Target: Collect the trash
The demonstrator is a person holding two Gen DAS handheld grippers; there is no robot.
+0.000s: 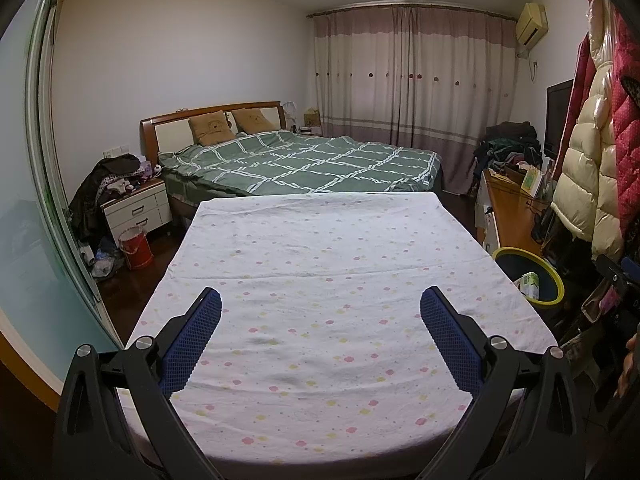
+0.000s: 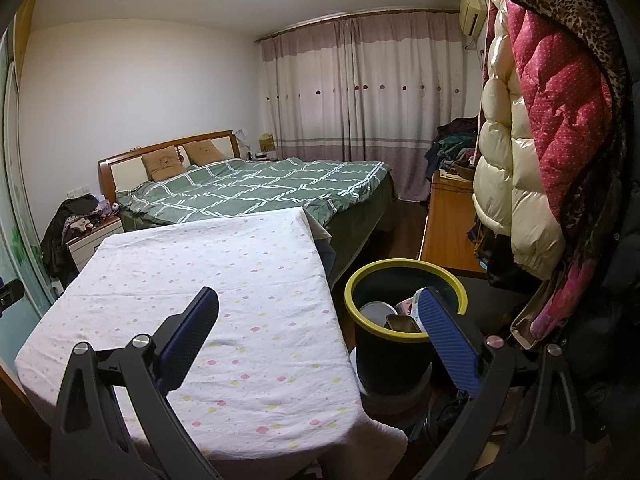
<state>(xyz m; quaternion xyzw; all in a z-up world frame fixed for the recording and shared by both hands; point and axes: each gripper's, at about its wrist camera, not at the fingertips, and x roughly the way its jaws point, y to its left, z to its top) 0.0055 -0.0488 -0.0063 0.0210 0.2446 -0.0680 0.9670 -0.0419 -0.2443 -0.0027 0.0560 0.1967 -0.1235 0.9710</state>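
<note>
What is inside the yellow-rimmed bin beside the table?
The bin holds a round white lid or cup, a brown flat box and pinkish packaging. Anything deeper is hidden by these items, the bin wall and a finger of the right gripper.

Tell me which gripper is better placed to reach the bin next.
Right. The right gripper is open with the bin just ahead, one finger overlapping its rim. The left gripper, also open, faces the table; the bin sits far off to its right.
</note>
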